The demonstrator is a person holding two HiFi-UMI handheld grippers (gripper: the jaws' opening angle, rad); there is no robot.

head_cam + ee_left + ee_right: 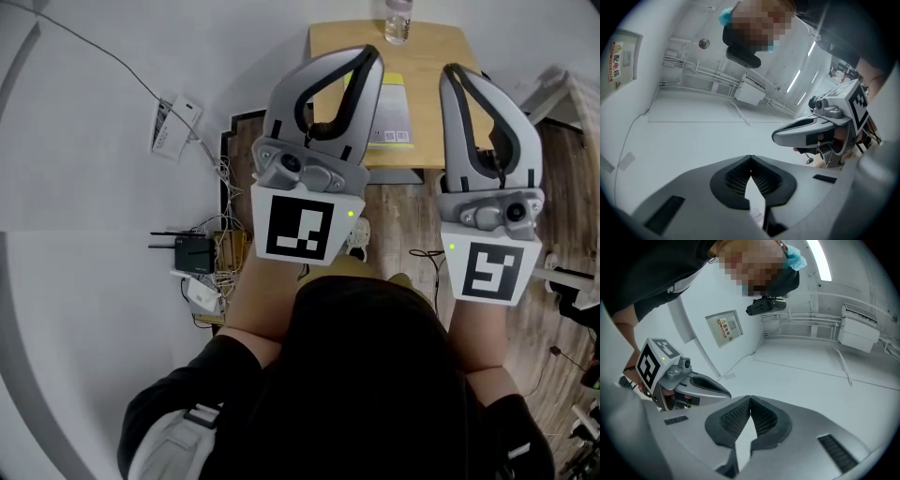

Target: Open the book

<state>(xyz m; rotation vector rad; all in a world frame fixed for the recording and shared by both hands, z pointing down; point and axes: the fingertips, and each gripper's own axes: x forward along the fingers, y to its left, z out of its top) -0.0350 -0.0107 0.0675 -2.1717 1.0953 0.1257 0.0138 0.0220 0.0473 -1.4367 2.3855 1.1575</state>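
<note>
Grey left tongs (pixel 750 160), right tongs (pixel 750 400): closed, empty.

**Wall panel** (pixel 623 58), left gripper view: sticker with a red warning triangle beside a column of Chinese characters, too small to read with certainty.

**Framed panel** (pixel 725 327), right gripper view: yellow-and-red sticker, print illegible.

**Book** (pixel 394 112), toward the near edge of the desk (pixel 441 47): white barcode label (pixel 392 137), digits unreadable.

**Left gripper** (pixel 370 58) and **right gripper** (pixel 453 73): each cube carries a black-and-white square code, the left marker (pixel 302 228) and the right marker (pixel 490 272). Neither bears letters or numbers.
</note>
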